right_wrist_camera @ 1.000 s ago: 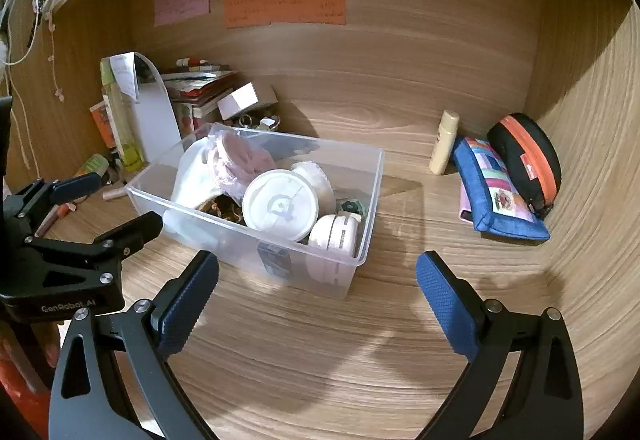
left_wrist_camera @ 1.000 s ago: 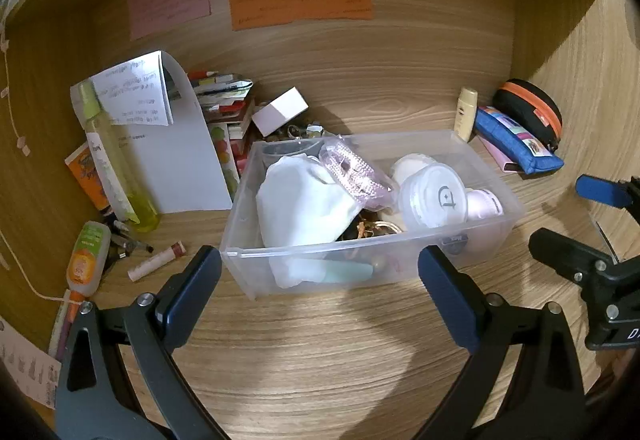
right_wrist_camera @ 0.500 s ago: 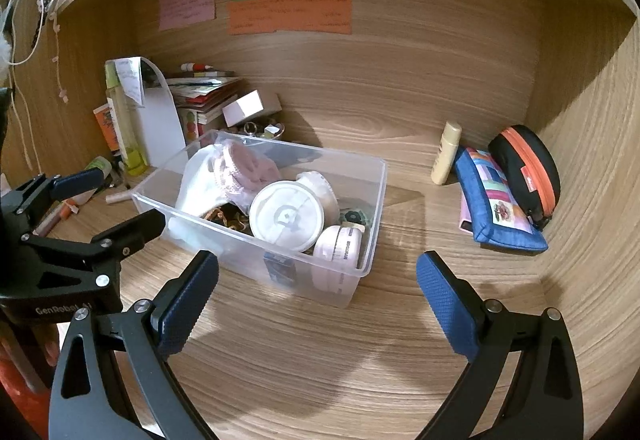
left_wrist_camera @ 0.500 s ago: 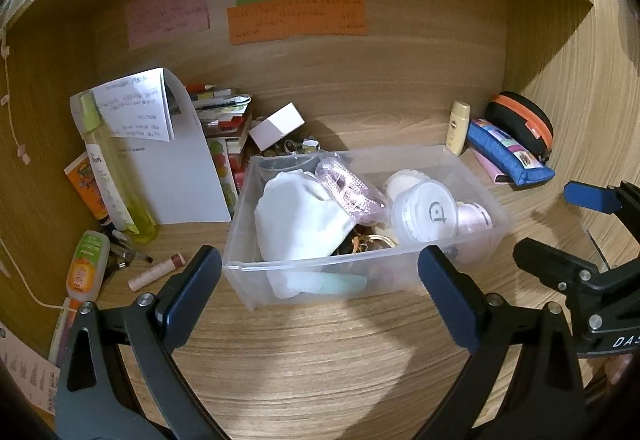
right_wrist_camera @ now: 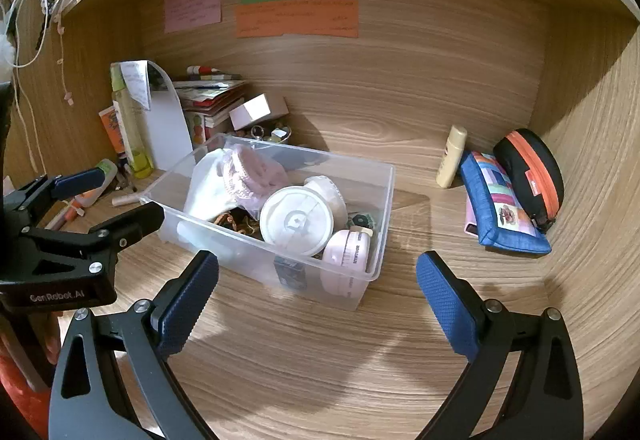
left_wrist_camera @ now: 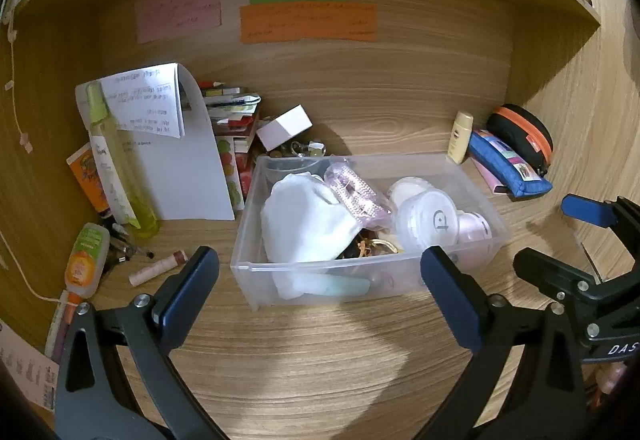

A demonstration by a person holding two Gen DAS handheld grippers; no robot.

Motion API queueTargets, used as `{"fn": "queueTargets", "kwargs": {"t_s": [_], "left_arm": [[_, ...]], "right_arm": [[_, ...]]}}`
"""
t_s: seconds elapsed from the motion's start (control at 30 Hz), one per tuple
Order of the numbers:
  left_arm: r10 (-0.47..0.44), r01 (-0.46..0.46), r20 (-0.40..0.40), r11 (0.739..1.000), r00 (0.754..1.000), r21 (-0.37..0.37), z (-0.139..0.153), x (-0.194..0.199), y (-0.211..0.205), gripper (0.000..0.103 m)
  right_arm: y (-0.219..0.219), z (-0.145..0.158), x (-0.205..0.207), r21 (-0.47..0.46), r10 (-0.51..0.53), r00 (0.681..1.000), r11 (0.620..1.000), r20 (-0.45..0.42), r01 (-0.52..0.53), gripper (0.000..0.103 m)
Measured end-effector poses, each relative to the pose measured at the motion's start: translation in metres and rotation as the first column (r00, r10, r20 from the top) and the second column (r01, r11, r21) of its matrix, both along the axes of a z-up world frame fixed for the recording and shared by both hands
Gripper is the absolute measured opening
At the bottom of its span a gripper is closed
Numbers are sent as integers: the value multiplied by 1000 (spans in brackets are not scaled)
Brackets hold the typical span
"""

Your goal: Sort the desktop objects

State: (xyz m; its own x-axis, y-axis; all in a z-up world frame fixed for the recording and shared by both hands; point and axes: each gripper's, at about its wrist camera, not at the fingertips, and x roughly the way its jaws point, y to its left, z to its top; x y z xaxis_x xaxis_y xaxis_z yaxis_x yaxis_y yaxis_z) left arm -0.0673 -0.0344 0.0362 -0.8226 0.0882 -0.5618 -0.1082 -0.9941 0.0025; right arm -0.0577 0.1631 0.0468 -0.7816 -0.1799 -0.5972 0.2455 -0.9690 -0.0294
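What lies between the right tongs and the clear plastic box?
Only bare wooden desk lies between the open right tongs and the clear plastic box; the right wrist view shows this.

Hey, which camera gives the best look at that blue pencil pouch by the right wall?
The right wrist view: the blue pencil pouch lies large there, with its patchwork face fully visible. The left wrist view shows the pouch smaller, squeezed toward the edge, mostly its top side.
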Motion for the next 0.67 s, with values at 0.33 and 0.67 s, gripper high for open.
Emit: {"fn": "queueTargets", "kwargs": {"t_s": [0.33,0.67], "left_arm": [[-33,33,2,999,999,26,-1,1,1,102],[-45,45,4,997,999,57,-5,-1,-1,102]], "right_arm": [[-1,-1,1,8,-5,1000,1000,2,5,99],[1,-5,-1,8,-10,1000,1000,17,9,99]]}}
